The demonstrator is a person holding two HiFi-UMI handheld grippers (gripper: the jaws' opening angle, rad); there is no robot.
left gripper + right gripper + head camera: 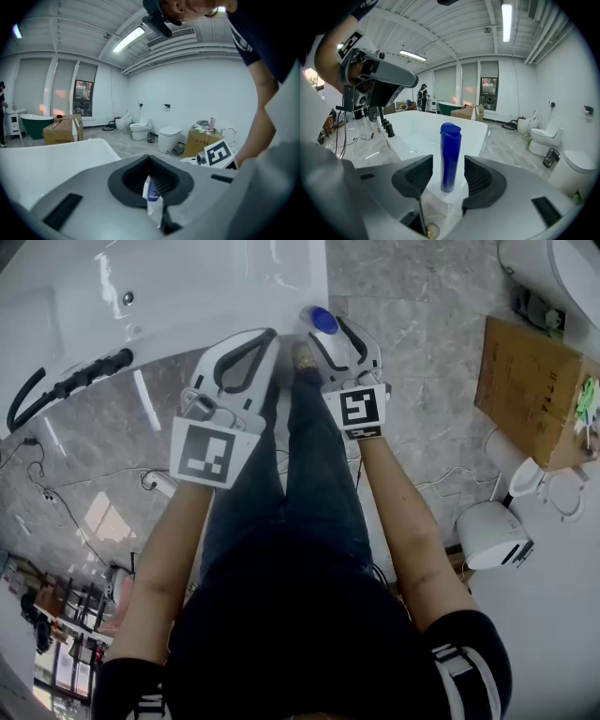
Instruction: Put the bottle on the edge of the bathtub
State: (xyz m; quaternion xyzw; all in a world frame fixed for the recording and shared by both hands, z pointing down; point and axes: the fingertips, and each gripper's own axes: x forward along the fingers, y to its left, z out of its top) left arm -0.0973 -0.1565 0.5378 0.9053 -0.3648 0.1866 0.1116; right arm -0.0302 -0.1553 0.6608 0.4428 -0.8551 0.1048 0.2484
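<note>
One blue bottle (450, 157) stands upright on the corner rim of the one white bathtub (423, 125), untouched between the right gripper (447, 165)'s wide-open fingers, while the left gripper (151, 180), near the bathtub, has its fingers pinched on one small white-and-blue packet (153, 200).

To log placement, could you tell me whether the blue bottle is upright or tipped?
Upright: the bottle stands on the bathtub rim, clear of the jaws.

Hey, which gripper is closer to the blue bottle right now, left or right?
Right. The right gripper has the blue bottle standing between its open jaws on the bathtub edge, pads not pressing it. The left gripper is shut, beside it on the left, clear of the bottle.
</note>
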